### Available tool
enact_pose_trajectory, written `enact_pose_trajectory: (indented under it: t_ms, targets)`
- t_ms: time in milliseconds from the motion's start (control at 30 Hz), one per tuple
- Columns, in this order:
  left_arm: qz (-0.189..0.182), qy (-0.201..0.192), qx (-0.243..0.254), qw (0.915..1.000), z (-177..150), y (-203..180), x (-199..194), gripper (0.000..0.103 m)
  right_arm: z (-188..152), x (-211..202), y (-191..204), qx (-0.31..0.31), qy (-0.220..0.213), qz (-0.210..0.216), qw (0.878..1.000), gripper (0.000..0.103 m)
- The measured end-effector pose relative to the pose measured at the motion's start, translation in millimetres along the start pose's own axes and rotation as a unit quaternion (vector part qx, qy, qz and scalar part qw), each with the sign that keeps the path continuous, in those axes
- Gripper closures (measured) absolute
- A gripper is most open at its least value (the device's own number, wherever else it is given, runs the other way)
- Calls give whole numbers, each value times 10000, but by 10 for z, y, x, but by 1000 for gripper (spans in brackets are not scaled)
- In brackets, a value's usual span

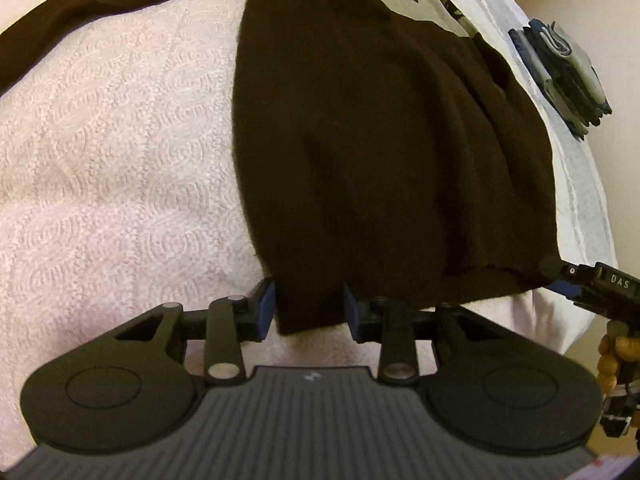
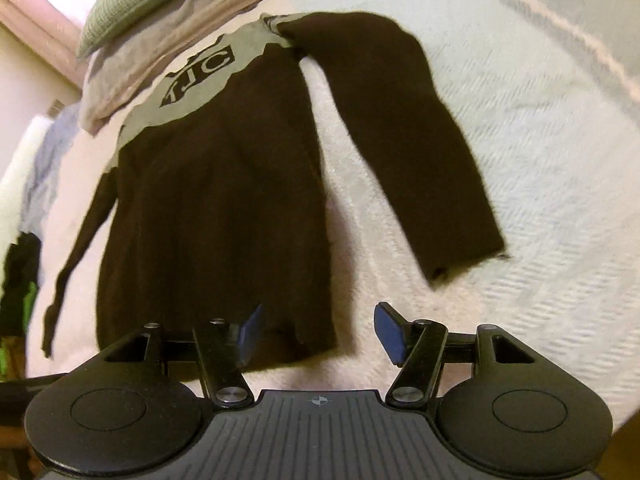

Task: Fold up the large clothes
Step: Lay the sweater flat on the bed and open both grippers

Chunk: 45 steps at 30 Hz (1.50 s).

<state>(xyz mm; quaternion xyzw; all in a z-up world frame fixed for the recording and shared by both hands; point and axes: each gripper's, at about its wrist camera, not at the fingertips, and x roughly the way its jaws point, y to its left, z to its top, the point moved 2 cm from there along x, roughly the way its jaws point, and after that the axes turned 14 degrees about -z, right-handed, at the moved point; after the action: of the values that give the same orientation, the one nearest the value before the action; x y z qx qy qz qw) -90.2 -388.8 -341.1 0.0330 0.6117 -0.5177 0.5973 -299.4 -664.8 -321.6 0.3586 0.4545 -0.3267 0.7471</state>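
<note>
Only in the right-wrist view, the sweater's [image 2: 216,200] far sleeve [image 2: 404,140] outstretched.

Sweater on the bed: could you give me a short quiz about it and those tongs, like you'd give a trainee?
1. True or false: the sweater is already folded in half.
2. Which letters show on its logo patch? A) TJC B) ABC C) XYZ
3. Fill in: in the right wrist view, the right tongs stand ____ beside the hem.

Key: 1 false, it lies spread out flat; 2 A; 3 open.
</note>
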Motion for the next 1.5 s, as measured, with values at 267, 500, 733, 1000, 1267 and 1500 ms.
enact_pose_trajectory:
  t_ms: [267,500,733,1000,1267,1500]
  targets:
    - [134,-187,231,9995,60,-85,-403,99,100,-263,-158,-454,165,-274,9985,102]
    - [429,-72,406,9982,-87,-12,-530,100,39,5,-387,-841,646,-877,9905,103]
    - [650,153,556,9962,-134,35,-436,97,49,-194,-344,-775,76,-1089,9910,82]
    - [1209,-90,1152,9859,151,-261,-749,91,477,-294,-170,-1116,-823,-1385,9806,42]
    - [1289,-522,1043,9848,592,-793,-403,91,554,359,-196,-2423,-460,-1391,9591,67]
    - [1389,-337,898,9856,874,-1448,114,91,1572,-453,-1161,-602,-61,-30,9982,102]
